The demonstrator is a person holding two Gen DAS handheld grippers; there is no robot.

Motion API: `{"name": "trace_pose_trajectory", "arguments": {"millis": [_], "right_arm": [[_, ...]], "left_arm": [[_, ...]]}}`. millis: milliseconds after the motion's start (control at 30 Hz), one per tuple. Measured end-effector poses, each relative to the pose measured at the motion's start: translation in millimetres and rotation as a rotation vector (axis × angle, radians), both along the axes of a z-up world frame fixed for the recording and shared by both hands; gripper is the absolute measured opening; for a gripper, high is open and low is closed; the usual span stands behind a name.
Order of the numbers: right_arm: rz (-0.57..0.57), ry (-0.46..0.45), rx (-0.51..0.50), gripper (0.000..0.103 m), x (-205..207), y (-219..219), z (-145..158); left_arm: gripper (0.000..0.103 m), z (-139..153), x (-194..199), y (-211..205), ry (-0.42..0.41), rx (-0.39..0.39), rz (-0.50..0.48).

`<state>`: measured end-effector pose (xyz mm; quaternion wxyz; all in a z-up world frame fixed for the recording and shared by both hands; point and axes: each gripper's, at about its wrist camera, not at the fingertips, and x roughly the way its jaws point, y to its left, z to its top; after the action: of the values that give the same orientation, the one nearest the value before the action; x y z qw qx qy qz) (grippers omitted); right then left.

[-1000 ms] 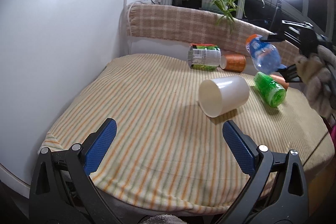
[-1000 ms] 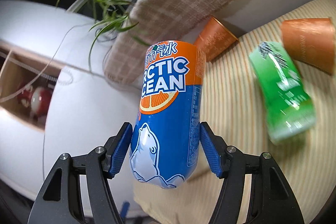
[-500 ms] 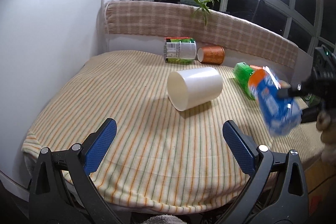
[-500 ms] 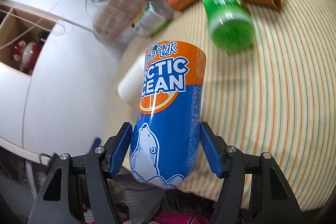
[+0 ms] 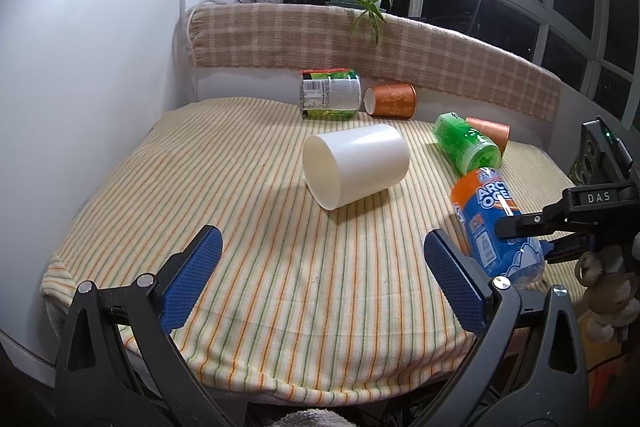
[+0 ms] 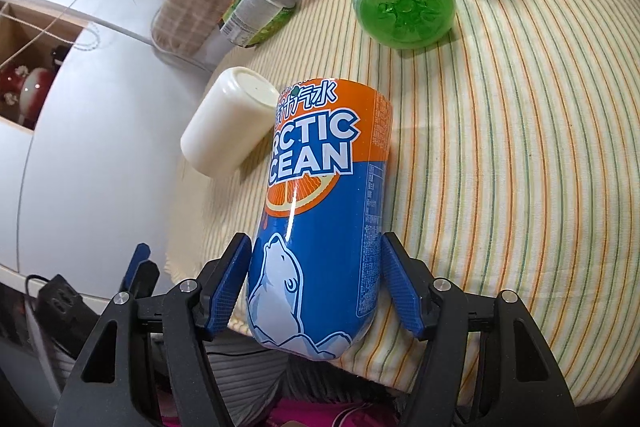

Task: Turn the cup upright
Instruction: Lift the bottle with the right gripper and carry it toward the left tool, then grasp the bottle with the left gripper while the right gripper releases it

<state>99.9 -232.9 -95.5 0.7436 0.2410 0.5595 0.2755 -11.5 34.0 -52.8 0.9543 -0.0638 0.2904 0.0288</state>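
Observation:
A white cup (image 5: 356, 165) lies on its side in the middle of the striped cloth, mouth toward my left gripper; it also shows in the right wrist view (image 6: 228, 121). My left gripper (image 5: 320, 279) is open and empty, near the table's front edge, short of the cup. My right gripper (image 6: 316, 291) is shut on a blue and orange Arctic Ocean bottle (image 6: 320, 227), held low over the cloth at the right; the bottle also shows in the left wrist view (image 5: 494, 223).
A green bottle (image 5: 466, 147), two orange cups (image 5: 390, 99) (image 5: 490, 133) and a green-labelled jar (image 5: 330, 93) lie on their sides toward the back. A checked cushion (image 5: 360, 43) lines the back edge. A white wall (image 5: 80, 67) stands at left.
My right gripper has carried the Arctic Ocean bottle down from the back right to low over the front right of the cloth. My left gripper has shifted its view slightly.

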Motion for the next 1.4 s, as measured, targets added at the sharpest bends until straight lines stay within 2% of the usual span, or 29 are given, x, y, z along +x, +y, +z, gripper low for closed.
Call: {"name": "trace_pose_trajectory", "arguments": {"millis": [333, 633, 733, 867, 933, 1000, 1067, 1267, 1400], "right_arm": [[0.013, -0.140, -0.145, 0.070, -6, 12, 11], [-0.015, -0.229, -0.160, 0.071, -23, -5, 23], [-0.048, -0.276, -0.163, 0.071, -33, -16, 29], [-0.107, -0.344, -0.195, 0.071, -49, -32, 35], [-0.150, -0.382, -0.230, 0.071, -58, -42, 37], [-0.190, -0.415, -0.270, 0.072, -68, -50, 38], [-0.231, -0.433, -0.297, 0.080, -75, -57, 38], [-0.305, -0.396, -0.279, 0.080, -82, -78, 27], [-0.338, -0.367, -0.269, 0.080, -84, -88, 20]], "left_arm": [[0.102, 5, 7, -7, -0.004, 0.004, -0.019], [0.102, -2, 25, -10, 0.056, -0.040, -0.066], [0.102, -5, 32, -13, 0.087, -0.068, -0.096], [0.102, -2, 40, -25, 0.097, -0.070, -0.133], [0.102, -1, 46, -29, 0.112, -0.109, -0.169], [0.098, -1, 52, -31, 0.135, -0.163, -0.202], [0.093, -2, 61, -33, 0.172, -0.235, -0.240], [0.093, -3, 86, -38, 0.256, -0.454, -0.326], [0.093, -5, 102, -41, 0.296, -0.531, -0.349]]}}
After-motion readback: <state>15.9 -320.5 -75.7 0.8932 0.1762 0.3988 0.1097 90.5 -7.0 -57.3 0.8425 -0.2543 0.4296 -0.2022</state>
